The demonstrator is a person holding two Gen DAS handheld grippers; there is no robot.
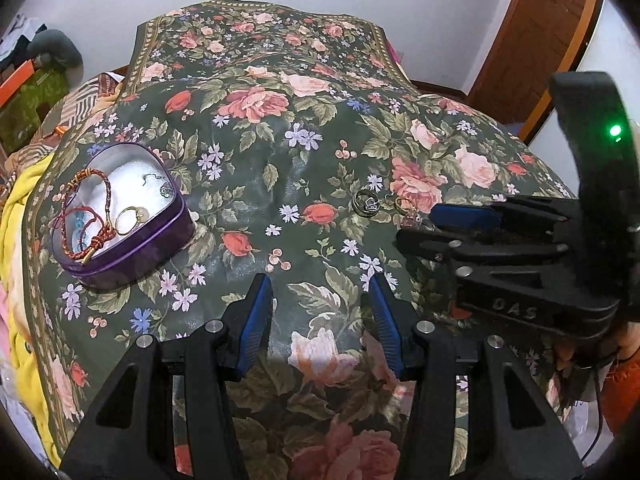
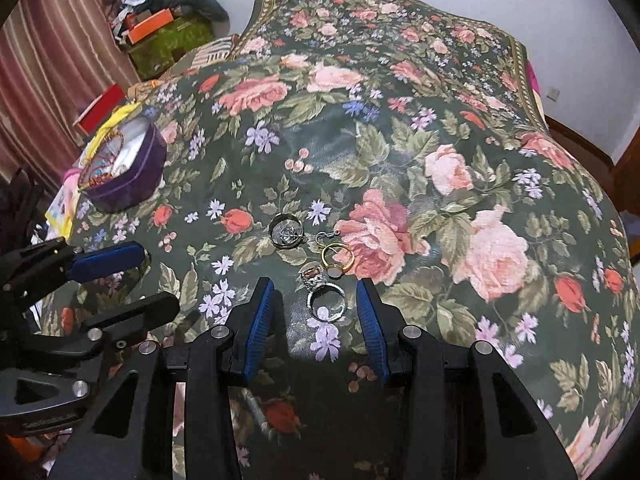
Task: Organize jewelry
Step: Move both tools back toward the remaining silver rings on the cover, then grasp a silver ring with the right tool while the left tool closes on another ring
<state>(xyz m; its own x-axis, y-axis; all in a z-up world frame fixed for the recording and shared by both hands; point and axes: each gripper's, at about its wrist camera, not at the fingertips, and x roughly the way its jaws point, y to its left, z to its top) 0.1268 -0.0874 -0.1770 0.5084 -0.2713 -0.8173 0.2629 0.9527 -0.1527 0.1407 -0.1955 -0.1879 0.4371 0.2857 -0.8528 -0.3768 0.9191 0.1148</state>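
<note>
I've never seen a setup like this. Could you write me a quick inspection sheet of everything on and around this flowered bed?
Surface: floral cloth, rumpled, covering the whole work area.
Job's things: open purple box holding braided cords, a ring and an earring; dark ring, gold ring, silver ring and a small hook earring lie loose on the cloth.
Clutter: yellow fabric beside the box.
Grippers: left gripper open, empty; right gripper open, its fingers either side of the silver ring.
Cables: thin black cable under the right gripper.
Surroundings: white wall, striped curtain, wooden door, stacked boxes.
</note>
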